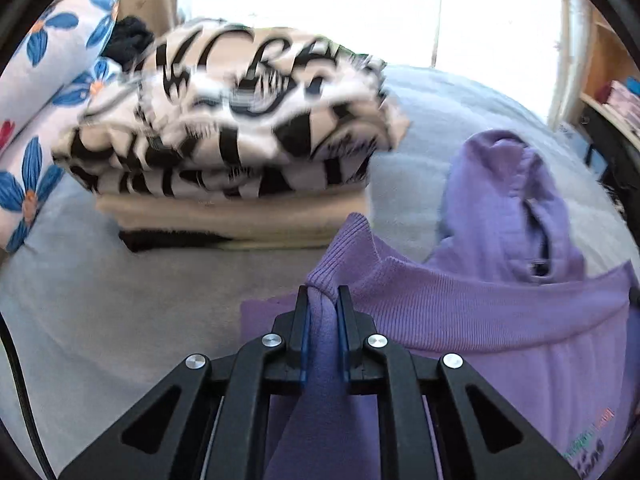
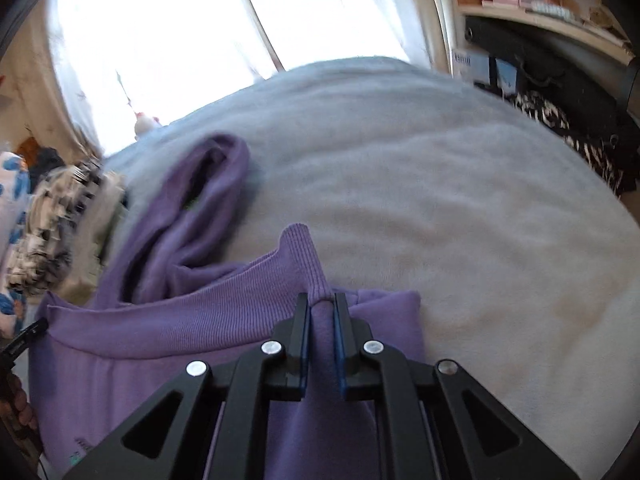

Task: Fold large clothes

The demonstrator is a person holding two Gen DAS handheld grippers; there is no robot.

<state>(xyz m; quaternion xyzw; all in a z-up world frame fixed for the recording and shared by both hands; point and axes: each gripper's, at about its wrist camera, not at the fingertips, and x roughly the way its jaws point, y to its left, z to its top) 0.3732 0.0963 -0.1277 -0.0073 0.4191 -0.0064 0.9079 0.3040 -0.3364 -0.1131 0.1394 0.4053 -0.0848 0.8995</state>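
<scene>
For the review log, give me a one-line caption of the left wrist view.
Left gripper pinches the purple hoodie hem beside a stack of folded clothes on the bed.

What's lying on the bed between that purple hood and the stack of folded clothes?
Nothing: in the left wrist view, only bare grey blanket separates the purple hoodie's hood from the folded stack.
</scene>
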